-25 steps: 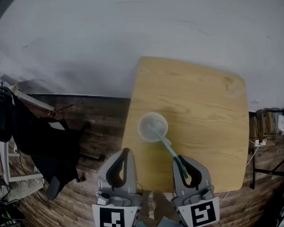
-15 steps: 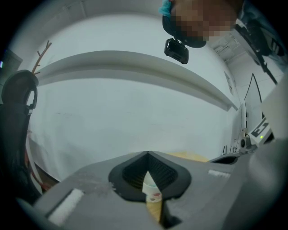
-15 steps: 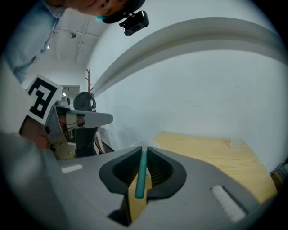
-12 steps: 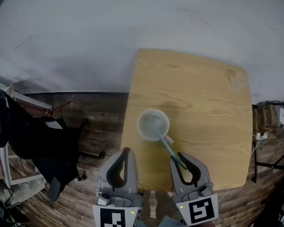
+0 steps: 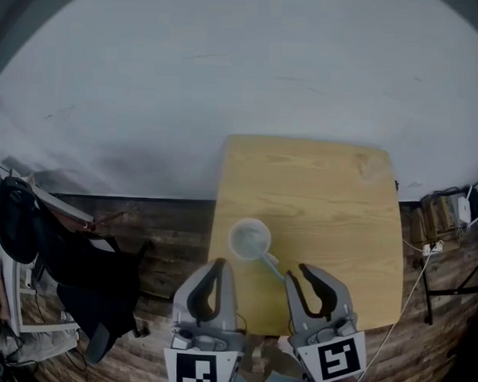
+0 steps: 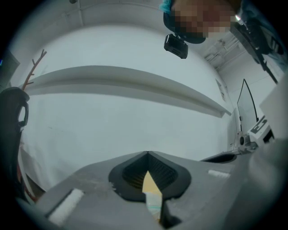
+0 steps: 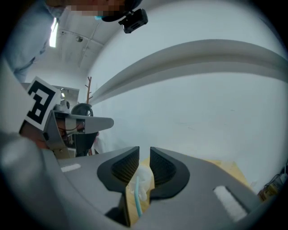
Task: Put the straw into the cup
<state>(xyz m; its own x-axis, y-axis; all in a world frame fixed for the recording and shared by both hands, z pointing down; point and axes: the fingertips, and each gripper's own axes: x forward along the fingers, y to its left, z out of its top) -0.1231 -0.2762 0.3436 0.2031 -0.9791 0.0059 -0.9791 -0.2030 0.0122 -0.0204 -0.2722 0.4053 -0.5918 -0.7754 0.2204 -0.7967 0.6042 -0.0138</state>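
While the straw (image 5: 269, 263) leans in the cup (image 5: 249, 240) on the table (image 5: 332, 205), right gripper (image 5: 298, 272) jaws narrowly apart, not pinching it; left gripper (image 5: 218, 264) closed, empty.

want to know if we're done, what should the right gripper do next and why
Probably just draw the right gripper back and clear: its jaws stand apart, not pinching the straw, which already leans inside the cup.

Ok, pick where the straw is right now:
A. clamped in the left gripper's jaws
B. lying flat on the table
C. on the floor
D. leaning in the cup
D: the straw has its lower end inside the cup and leans out over the rim.
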